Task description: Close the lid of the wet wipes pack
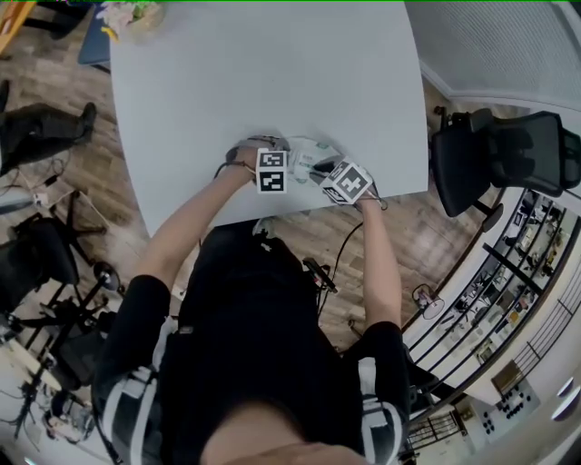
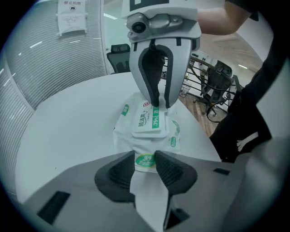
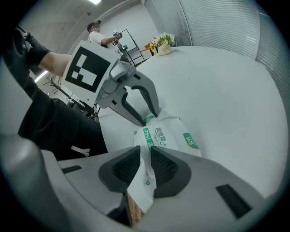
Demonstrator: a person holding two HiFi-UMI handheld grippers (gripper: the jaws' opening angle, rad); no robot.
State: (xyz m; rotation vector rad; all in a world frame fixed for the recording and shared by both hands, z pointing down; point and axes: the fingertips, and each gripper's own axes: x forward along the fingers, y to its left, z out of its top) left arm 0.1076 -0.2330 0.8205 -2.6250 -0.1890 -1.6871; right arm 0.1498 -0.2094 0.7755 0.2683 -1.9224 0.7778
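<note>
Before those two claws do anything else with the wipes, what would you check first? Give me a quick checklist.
1. The wet wipes pack lies on the table: ok.
2. The lid sits flat on the pack and looks closed: ok.
3. The left gripper pinches one end of the pack: ok.
4. The right gripper has its jaws apart, with the pack's other end loose between them: ok.
5. The lid is snapped fully tight: cannot tell.

Table: pale grey tabletop (image 1: 272,73), rounded edge
Floor: wood planks (image 1: 91,173)
Seating: black office chair (image 1: 508,154) beside the table (its seat faces away)
Walls: white slatted blinds (image 2: 41,59)
Light: ceiling panel (image 3: 95,2), bright
</note>
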